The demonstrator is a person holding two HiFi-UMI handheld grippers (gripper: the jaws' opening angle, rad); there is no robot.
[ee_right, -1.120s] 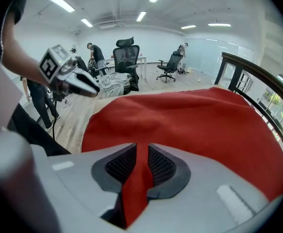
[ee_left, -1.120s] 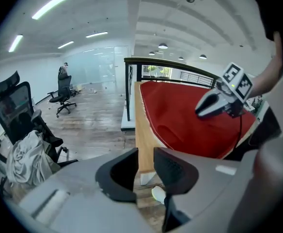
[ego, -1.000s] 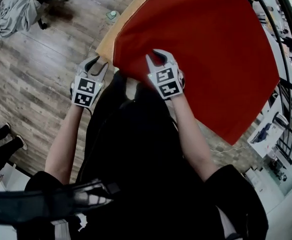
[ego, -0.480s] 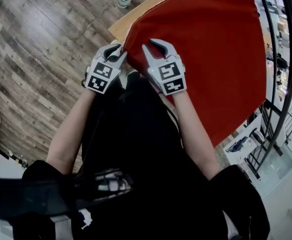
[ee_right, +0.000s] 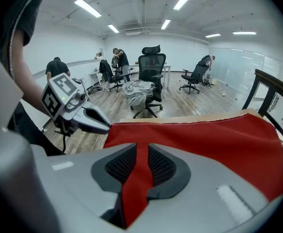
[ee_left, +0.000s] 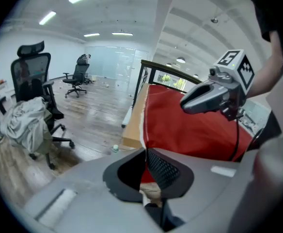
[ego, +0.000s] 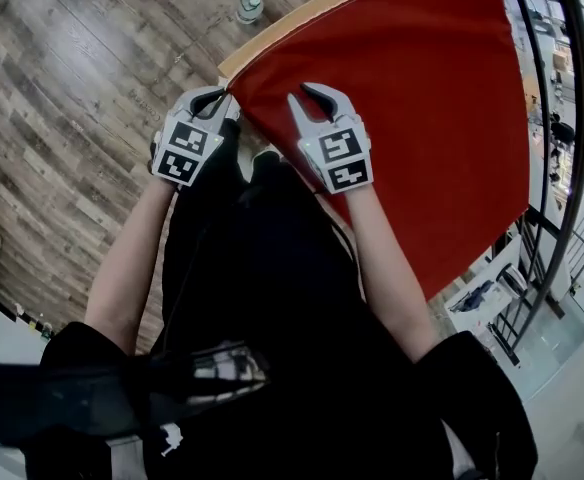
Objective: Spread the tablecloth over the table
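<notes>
A red tablecloth (ego: 422,118) lies over a light wooden table (ego: 272,38), whose bare edge shows along the cloth's left side. My left gripper (ego: 222,98) sits at the cloth's near left corner. Its jaws have just been closing, and in the left gripper view they (ee_left: 144,157) are shut on the white-hemmed cloth edge (ee_left: 142,130). My right gripper (ego: 305,96) holds the near edge a little further right. In the right gripper view its jaws (ee_right: 137,164) pinch a fold of red cloth (ee_right: 204,135). The left gripper (ee_right: 105,125) shows beside it there.
An office chair draped with grey fabric (ee_left: 30,115) stands on the wooden floor left of the table. A small white container (ego: 249,8) lies on the floor by the table's corner. A black railing (ego: 562,118) runs along the far side. People (ee_right: 117,62) stand at desks in the background.
My left gripper, open and off the cloth a second ago, has moved to the cloth's corner and shut on its edge. The right gripper keeps its hold on the cloth.
</notes>
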